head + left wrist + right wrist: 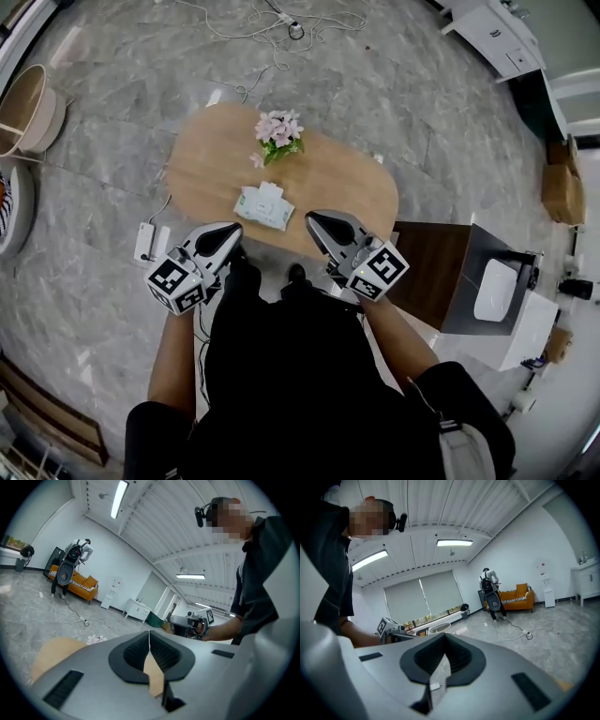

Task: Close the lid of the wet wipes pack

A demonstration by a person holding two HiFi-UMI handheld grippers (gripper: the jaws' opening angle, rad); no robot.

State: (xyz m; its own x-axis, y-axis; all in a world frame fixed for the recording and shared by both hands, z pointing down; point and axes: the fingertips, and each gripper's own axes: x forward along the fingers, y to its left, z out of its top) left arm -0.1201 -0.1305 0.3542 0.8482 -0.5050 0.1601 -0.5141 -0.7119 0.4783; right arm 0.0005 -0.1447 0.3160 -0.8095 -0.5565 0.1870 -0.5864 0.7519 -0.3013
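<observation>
I am standing at the near edge of an oval wooden bench (356, 187), holding both tongs out level in front of me.

The left tongs (149, 637) are pressing tip to tip, with nothing between them. Only the bench top is showing through the slit lower down. The right tongs (442, 638) are likewise shut and empty.

From the head view, the left tongs (228, 232) and right tongs (317, 221) are pointing toward the bench. The wet wipes pack (263, 206) is lying flat on it, just ahead of both tips and between them. Its long axis is running across my front, with the right end tilting slightly toward me.

I am judging neither hand clearly nearer, since each tip is sitting just beside its own end of the pack. A white flap seems to be standing up along the far side, so I am taking the lid for open. It is too small for me to be sure, and neither gripper view is showing the pack.

Beyond it, pink flowers (279, 131) are resting at the bench's far edge.
</observation>
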